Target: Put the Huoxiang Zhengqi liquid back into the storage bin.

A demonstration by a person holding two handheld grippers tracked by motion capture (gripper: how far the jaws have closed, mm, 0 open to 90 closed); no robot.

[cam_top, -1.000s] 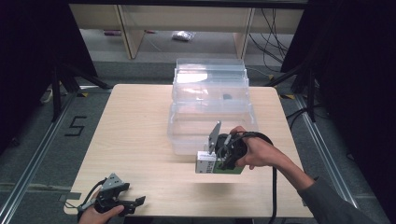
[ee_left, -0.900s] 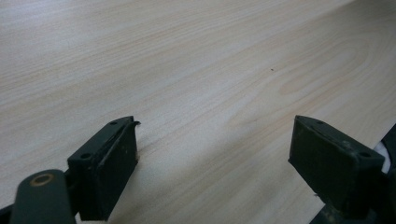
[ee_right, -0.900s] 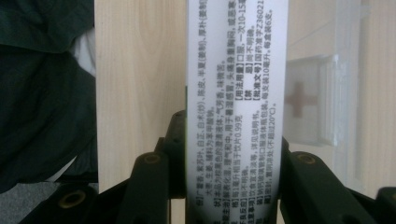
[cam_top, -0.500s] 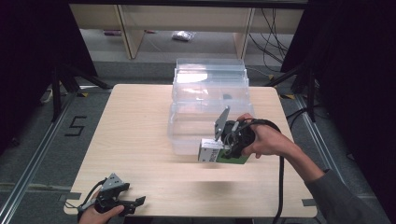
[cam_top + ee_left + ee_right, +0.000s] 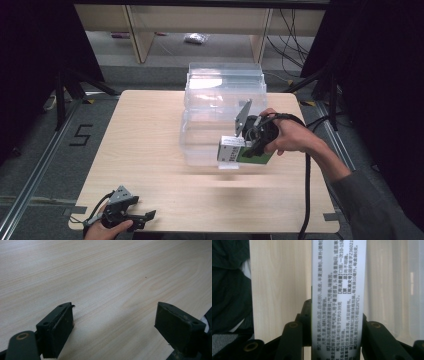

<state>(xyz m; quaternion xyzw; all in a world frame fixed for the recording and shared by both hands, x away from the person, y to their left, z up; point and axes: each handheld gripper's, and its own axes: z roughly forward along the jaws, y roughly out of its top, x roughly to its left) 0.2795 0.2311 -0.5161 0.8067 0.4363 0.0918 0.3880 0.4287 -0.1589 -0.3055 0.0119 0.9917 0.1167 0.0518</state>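
High view: light wood-grain table (image 5: 150,150), pale laminate, standing on a grey floor (image 5: 40,170); a floor marking "5" (image 5: 80,135) lies left of the table; metal rails (image 5: 30,185) run along the floor on the left side; dark curtains (image 5: 370,75) close off both sides of the room; a pale shelf unit (image 5: 145,25) stands behind the table, with a small bagged item (image 5: 194,38) on the floor under it and cables (image 5: 290,25) hanging at the right. Clear plastic storage bins (image 5: 222,95) sit stacked at the far middle of the table. Right gripper (image 5: 239,150) is held in the person's right hand (image 5: 287,137), off the table and in front of the near bin wall; its jaws are clamped on a white-and-green medicine box (image 5: 235,152), which hangs above the table, its shadow on the wood below. Left gripper (image 5: 142,216) rests low at the near left corner of the table in the left hand (image 5: 102,231), well apart from the bins; jaws apart.

Left gripper view: two black jaws spread wide, nothing between them; bare wood grain (image 5: 112,277) beneath, one small dark speck (image 5: 145,277) on it.

Right gripper view: medicine box (image 5: 337,290) stands upright between the black jaws, pads pressing both sides; white face with dense printed Chinese text; table wood (image 5: 279,277) behind at left, translucent bin wall (image 5: 392,285) behind at right; dark sleeve or fabric (image 5: 229,290) at the far left, too dim to tell which.
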